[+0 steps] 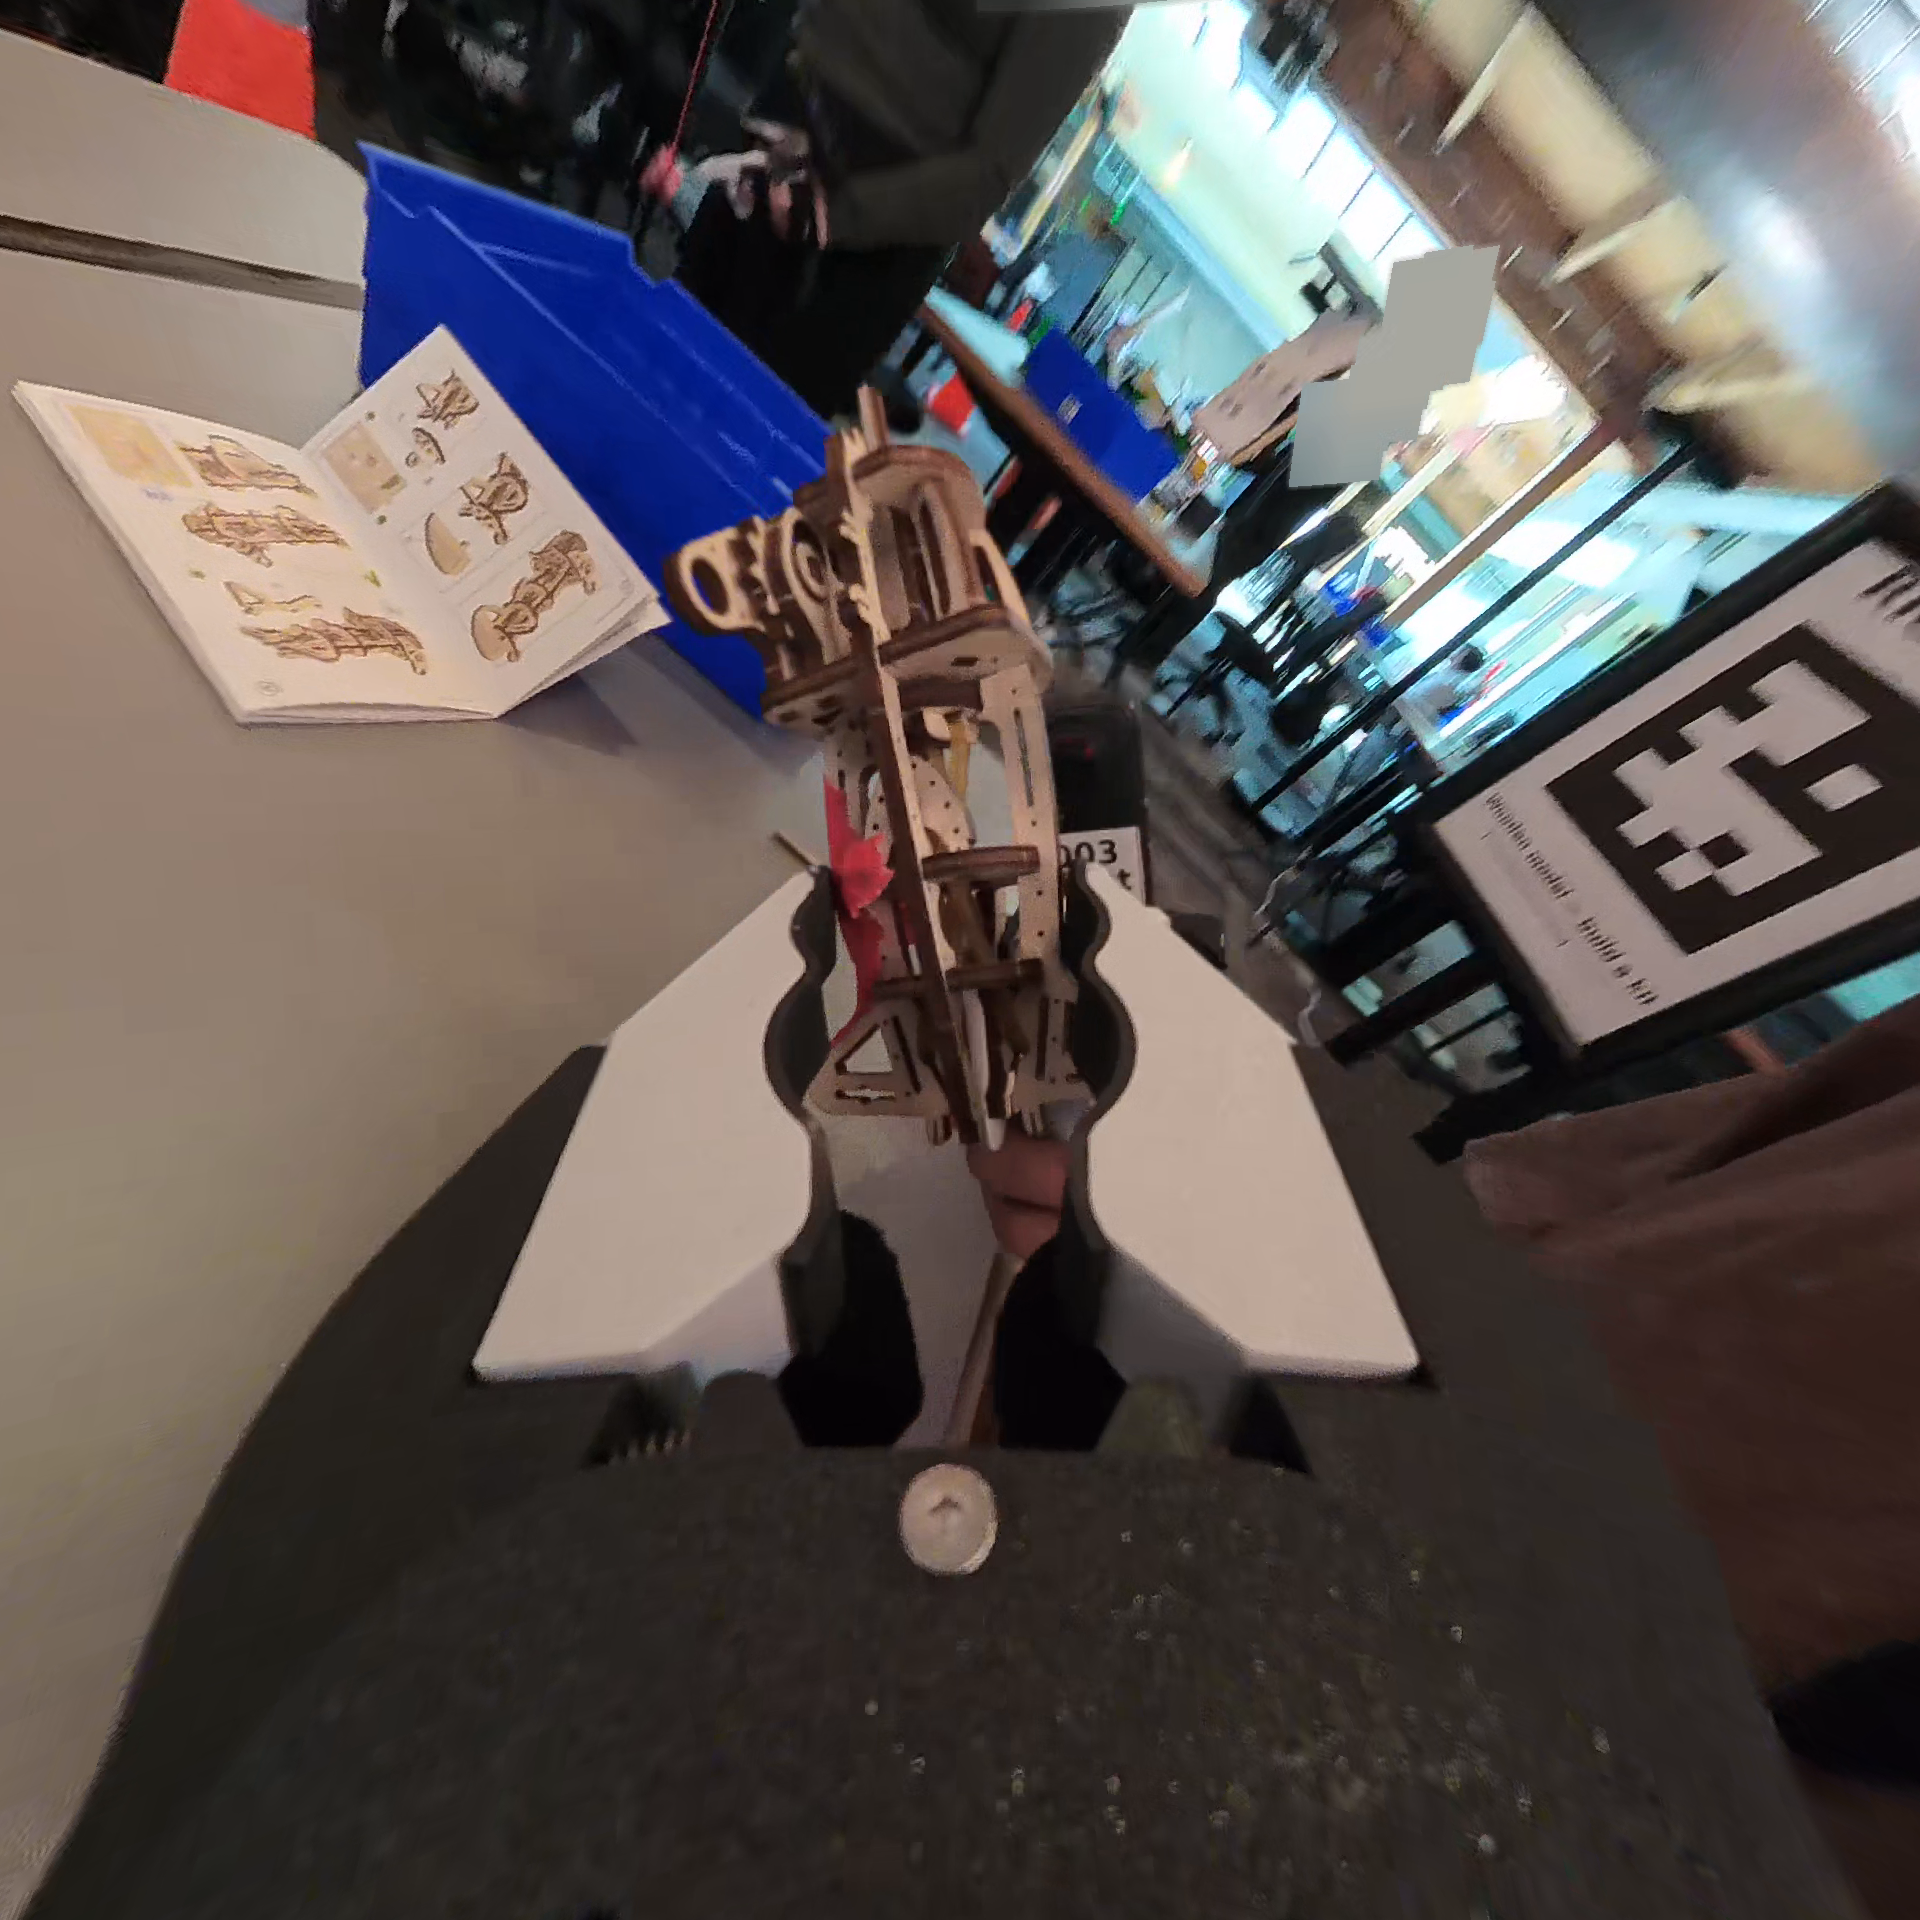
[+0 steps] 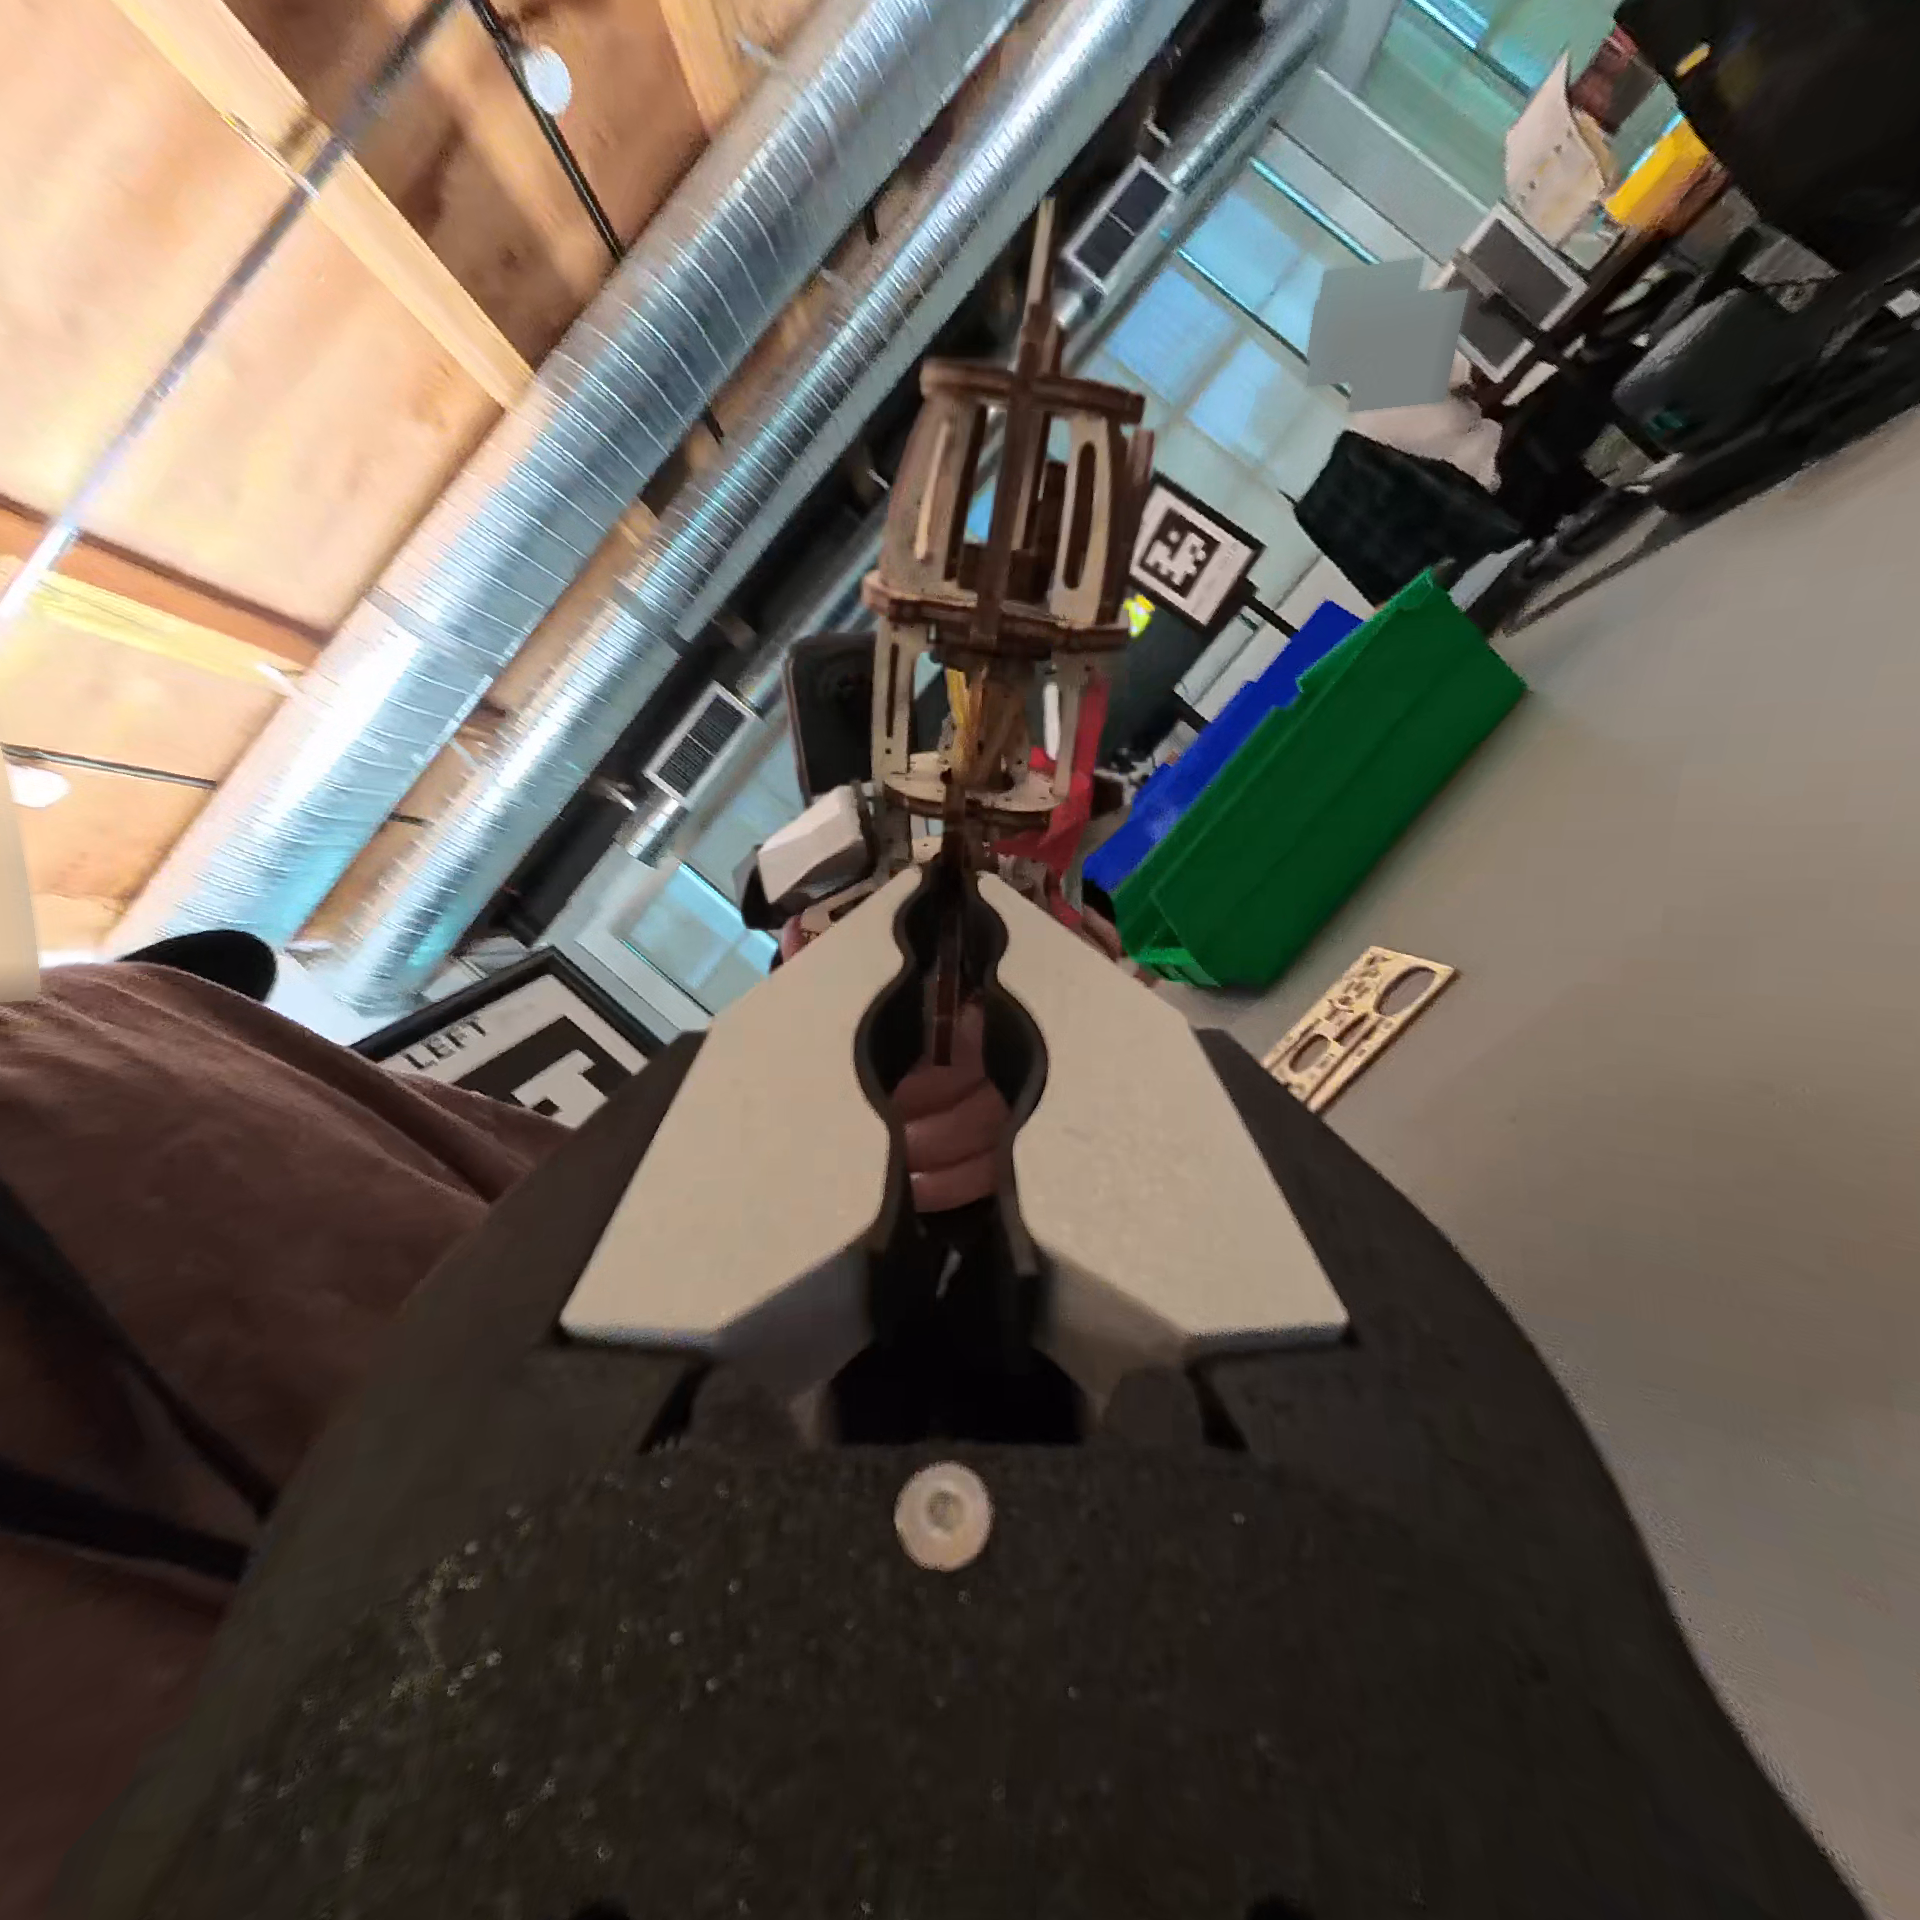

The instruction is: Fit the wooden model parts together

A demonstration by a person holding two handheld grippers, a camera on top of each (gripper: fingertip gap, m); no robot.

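Observation:
The wooden model (image 1: 914,717) is a tall openwork tower of laser-cut ply with a red paper piece (image 1: 858,883) at its side. It is held up in the air, tilted. My left gripper (image 1: 948,935) is shut on the model's lower frame, its white fingers (image 1: 727,1039) on both sides. In the right wrist view the same model (image 2: 1008,520) stands above my right gripper (image 2: 951,914). That gripper is shut on a thin dark wooden strip at the model's bottom. The left gripper (image 2: 810,857) shows behind it at the left. A hand (image 2: 945,1132) shows through the gap.
An open instruction booklet (image 1: 343,540) lies on the grey table (image 1: 260,987) beside a blue bin (image 1: 582,384). A green bin (image 2: 1320,790) and a blue bin (image 2: 1226,738) stand on the table, with a punched wooden parts sheet (image 2: 1361,1023) in front. A framed marker board (image 1: 1714,810) stands at the right. Both grippers' tips are close together, under 4 cm apart.

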